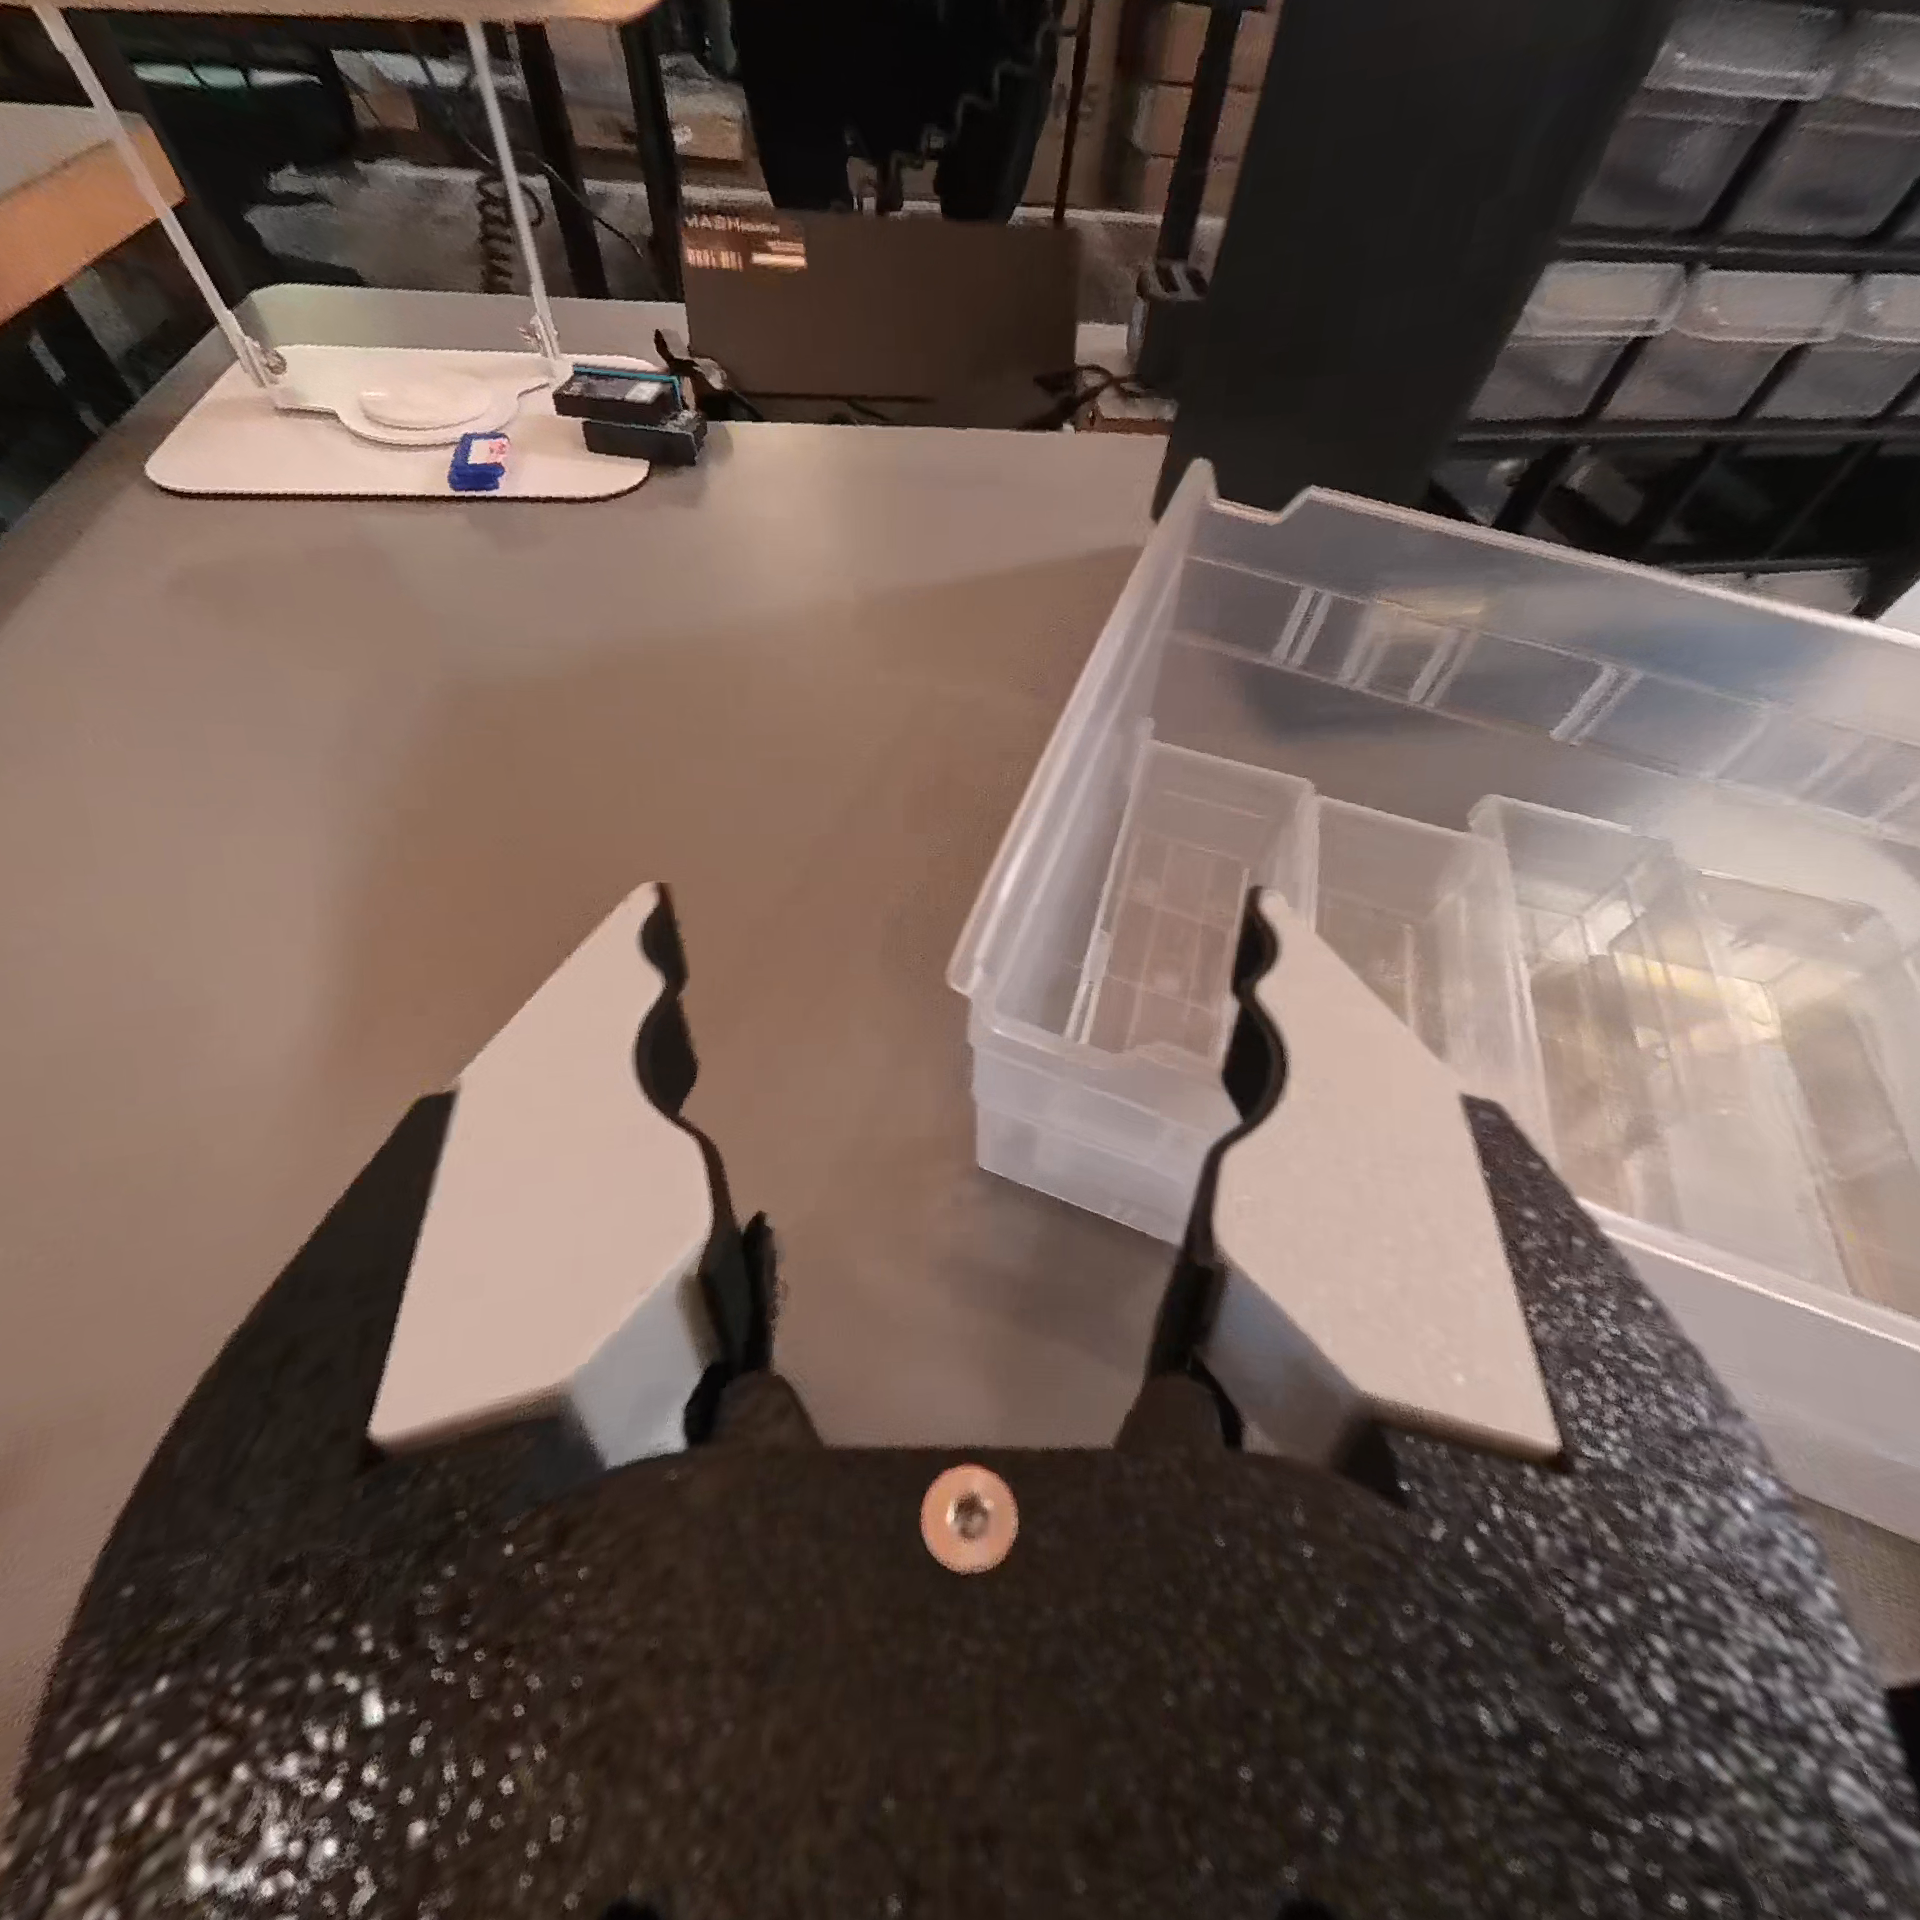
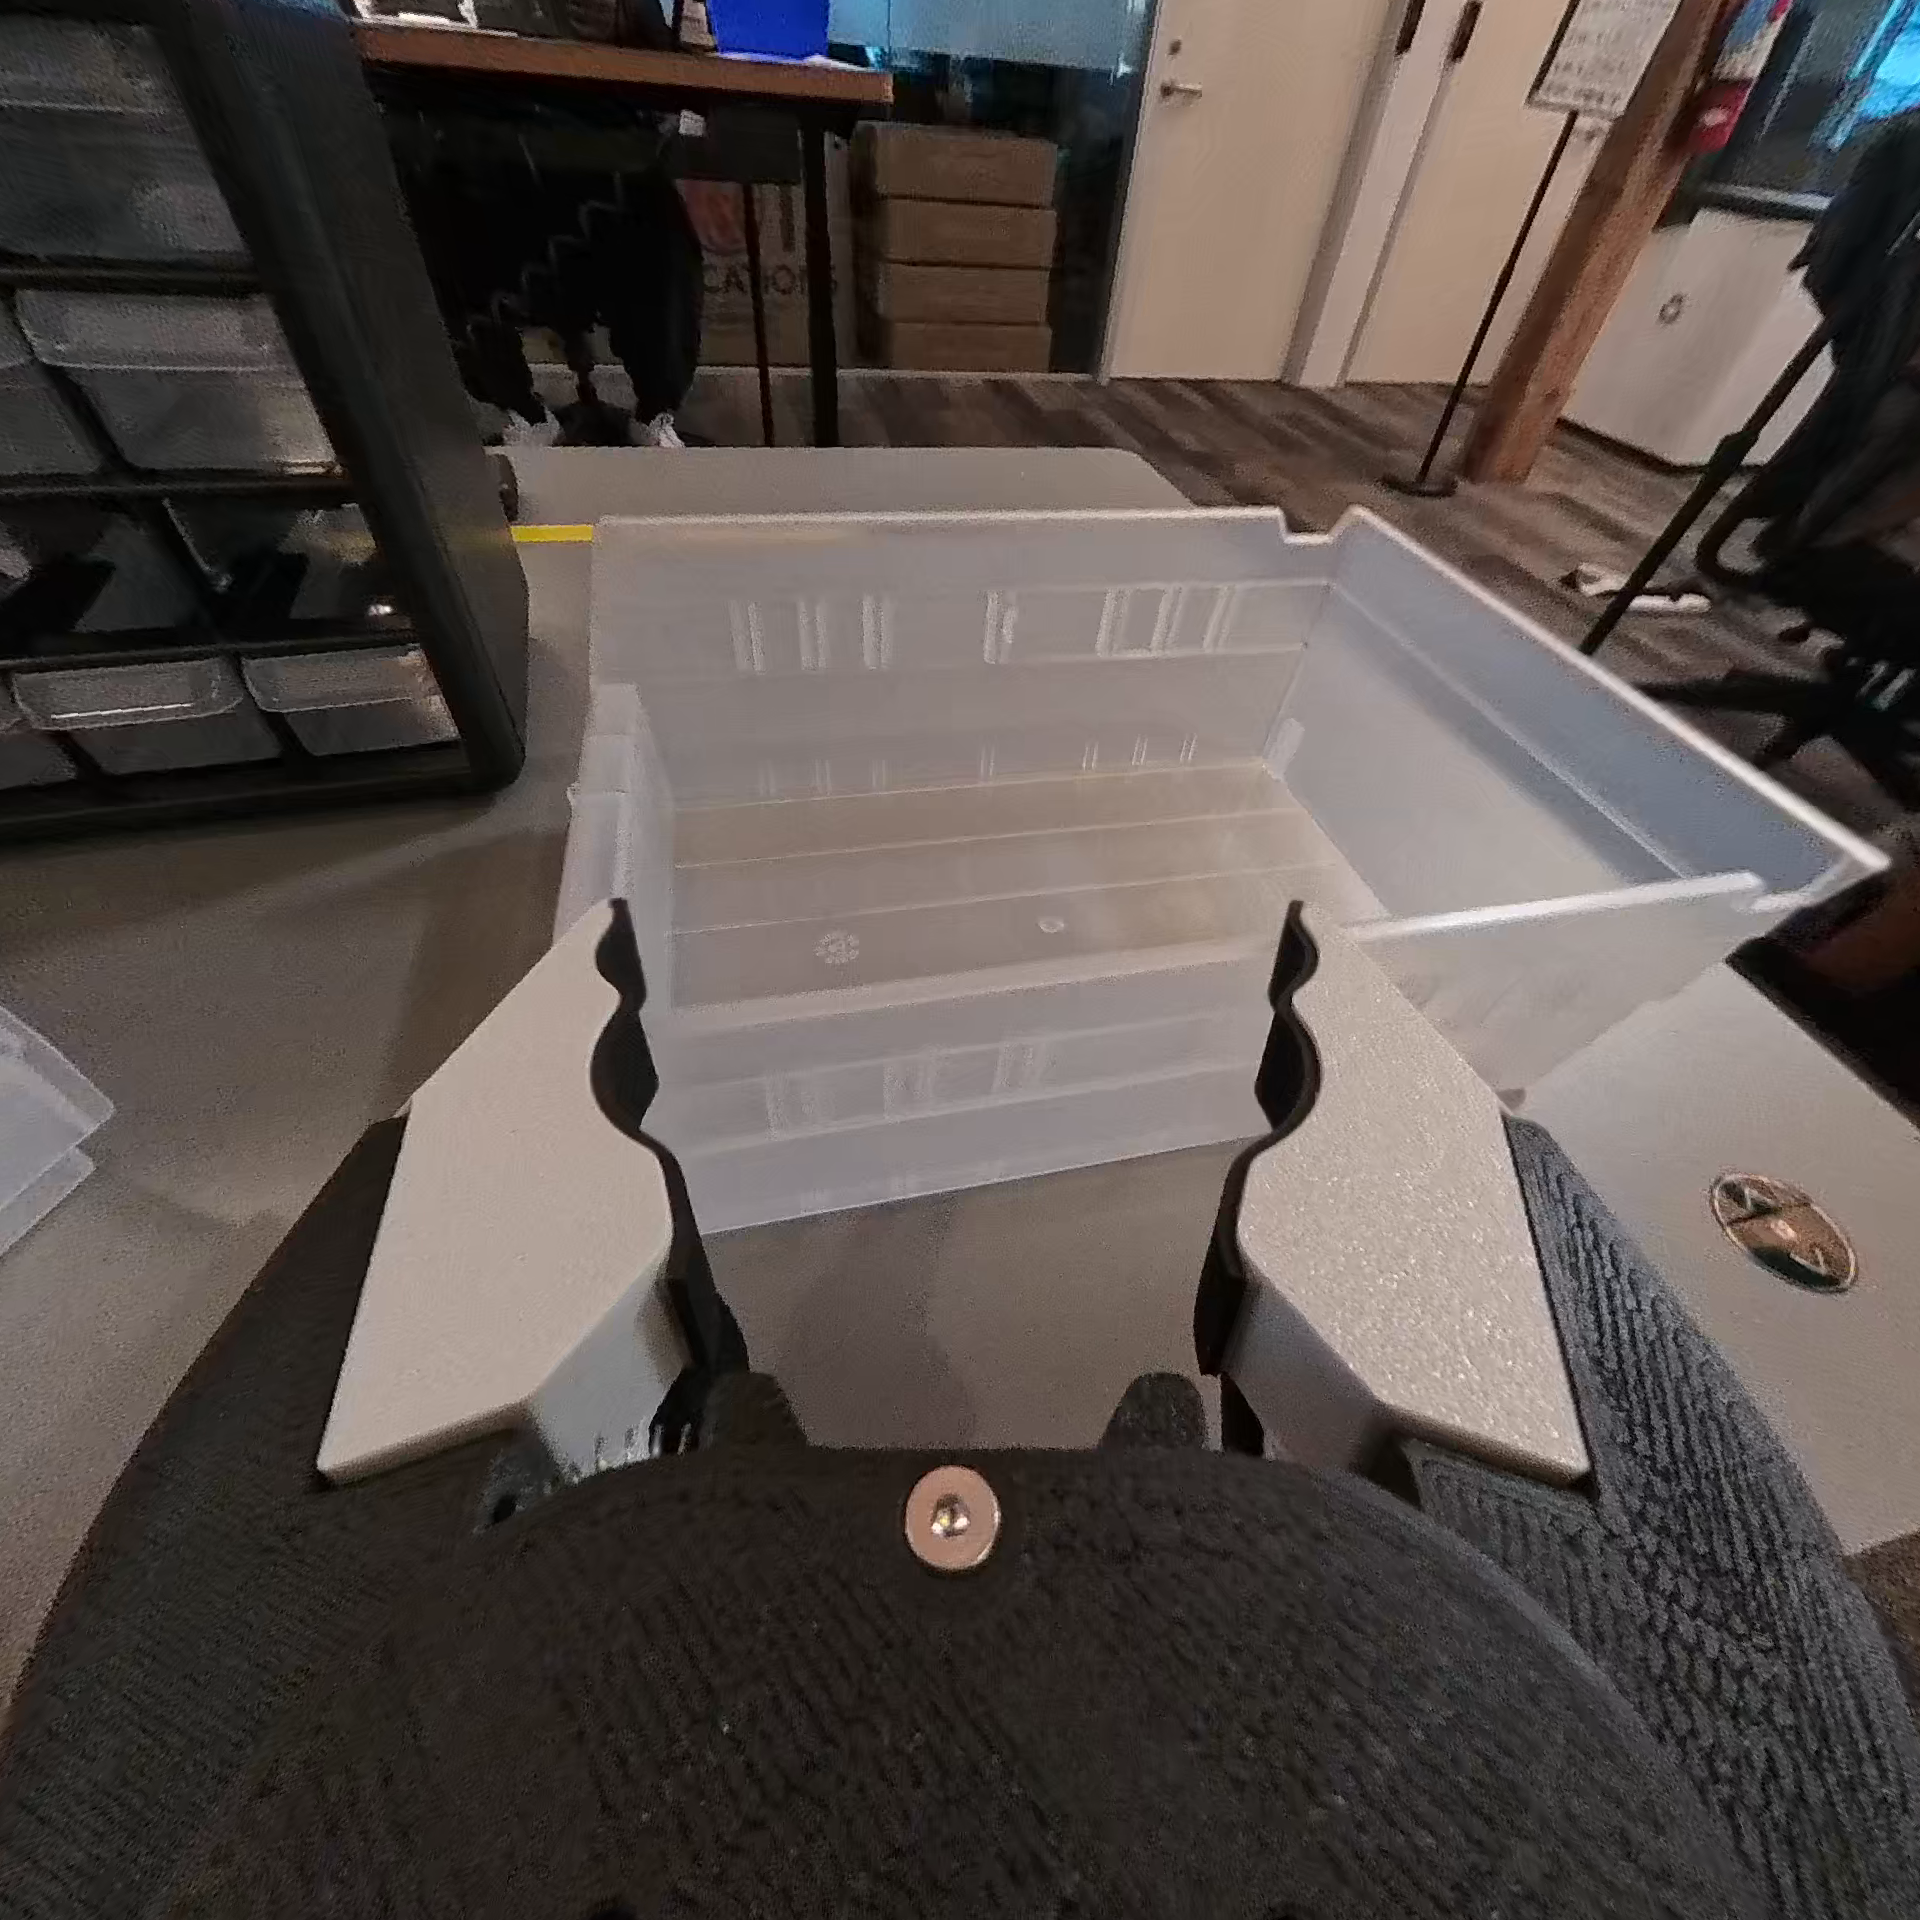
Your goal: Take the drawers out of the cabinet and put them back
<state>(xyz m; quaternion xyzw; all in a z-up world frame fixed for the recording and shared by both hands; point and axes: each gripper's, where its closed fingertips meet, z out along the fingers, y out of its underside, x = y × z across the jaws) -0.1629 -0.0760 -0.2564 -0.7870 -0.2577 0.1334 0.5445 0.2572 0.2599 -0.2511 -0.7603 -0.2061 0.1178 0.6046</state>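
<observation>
Both tools gape empty: right tool (image 2: pixel 951 1023) faces stacked translucent plastic drawers (image 2: pixel 966 831) on the worktop (image 2: pixel 260 997); left tool (image 1: pixel 961 1013) alongside. Light, slick, thin-walled drawers; best pinched at a rim.

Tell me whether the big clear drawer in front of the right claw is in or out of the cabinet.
Out. The large clear plastic drawer sits on the grey table, beside the black cabinet.

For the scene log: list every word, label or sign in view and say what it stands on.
I do not quote writing; these things bear it.
Dark box: pale print at its corner, blurred.
Small blue box: sticker, too small to read.
Cardboard box: large letters, partly hidden.
Wall sign: too small to read.
White bin: a pale symbol.
Clear drawer: round moulded mark, unreadable.
</observation>
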